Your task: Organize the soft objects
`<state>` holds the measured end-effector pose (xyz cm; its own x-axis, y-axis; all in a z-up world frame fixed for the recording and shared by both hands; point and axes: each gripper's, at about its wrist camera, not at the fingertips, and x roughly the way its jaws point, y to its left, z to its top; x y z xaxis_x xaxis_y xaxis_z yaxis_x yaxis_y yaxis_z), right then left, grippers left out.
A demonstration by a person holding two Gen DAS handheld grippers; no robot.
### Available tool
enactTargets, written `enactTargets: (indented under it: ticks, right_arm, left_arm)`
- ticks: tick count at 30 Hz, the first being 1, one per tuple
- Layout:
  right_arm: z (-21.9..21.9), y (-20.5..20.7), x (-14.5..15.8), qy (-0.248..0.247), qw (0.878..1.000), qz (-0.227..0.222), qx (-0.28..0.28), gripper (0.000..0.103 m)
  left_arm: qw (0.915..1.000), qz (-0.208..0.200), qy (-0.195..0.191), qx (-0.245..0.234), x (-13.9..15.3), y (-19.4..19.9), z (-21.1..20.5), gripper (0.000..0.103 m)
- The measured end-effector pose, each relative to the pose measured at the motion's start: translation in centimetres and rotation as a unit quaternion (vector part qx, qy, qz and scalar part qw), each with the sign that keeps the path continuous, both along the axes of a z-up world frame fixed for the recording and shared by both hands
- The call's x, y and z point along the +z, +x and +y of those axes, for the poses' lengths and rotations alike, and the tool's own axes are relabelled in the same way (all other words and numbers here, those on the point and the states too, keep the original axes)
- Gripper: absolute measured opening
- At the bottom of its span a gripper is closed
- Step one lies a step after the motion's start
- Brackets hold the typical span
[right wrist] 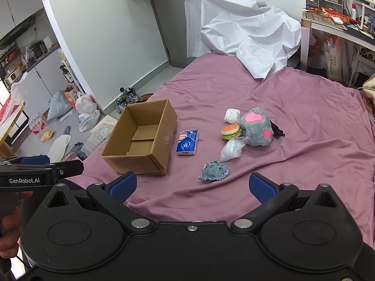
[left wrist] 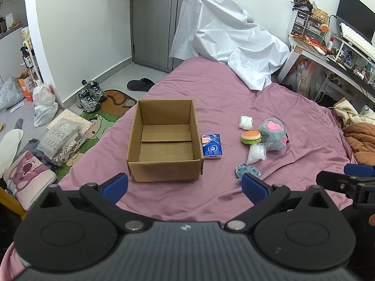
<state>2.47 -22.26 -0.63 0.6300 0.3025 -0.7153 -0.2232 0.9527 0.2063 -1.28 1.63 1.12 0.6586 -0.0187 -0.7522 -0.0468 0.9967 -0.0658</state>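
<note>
Underneath, a pink bedsheet (left wrist: 211,89) beside cluttered floor (left wrist: 35,121).

Black left gripper (left wrist: 185,185), blue pads (left wrist: 254,186), silver screws, GenRobot.AI mark

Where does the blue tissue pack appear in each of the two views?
Left wrist view: the blue tissue pack lies at picture centre, against the right wall of the cardboard box.
Right wrist view: the pack lies at centre, right of the box with a small gap.
Shared landmark: the cardboard box.
</note>
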Motion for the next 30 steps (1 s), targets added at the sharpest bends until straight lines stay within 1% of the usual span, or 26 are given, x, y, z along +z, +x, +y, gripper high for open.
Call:
enactTargets:
  ticks: [11, 17, 20, 23, 30]
  right_arm:
    - [0.3, -0.1, -0.1, -0.011, 1.0, -0.004, -0.002, 0.103]
    - [0.3, -0.1, -0.3, -0.012, 1.0, -0.006, 0.002, 0.103]
    - [-0.3, 0.1, -0.2, -0.001, 1.0, -0.017, -0.015, 0.103]
    - [-1.6, 0.7, -0.5, 0.021, 0.999, -0.008, -0.025, 0.103]
    - [-2.7, 1.8, -1.5, 0.02, 1.0, 0.0, -0.022, 0.103]
  left_arm:
    - [1.0, -0.004, 0.0, 0.001, 0.3, -0.1, 0.0, 0.102]
    - [0.9999, -0.007, -0.007, 0.003, 0.5, 0.3, 0.1, 0.102]
    - [0.9999, -0.008, -0.009, 0.004, 0.2, 0.6, 0.0, 0.102]
    - [0.9999, -0.008, -0.01, 0.004, -0.2, 1.0, -0.3, 0.102]
    - [0.9997, -0.012, -0.019, 0.006, -1.2, 2.1, -1.3, 0.102]
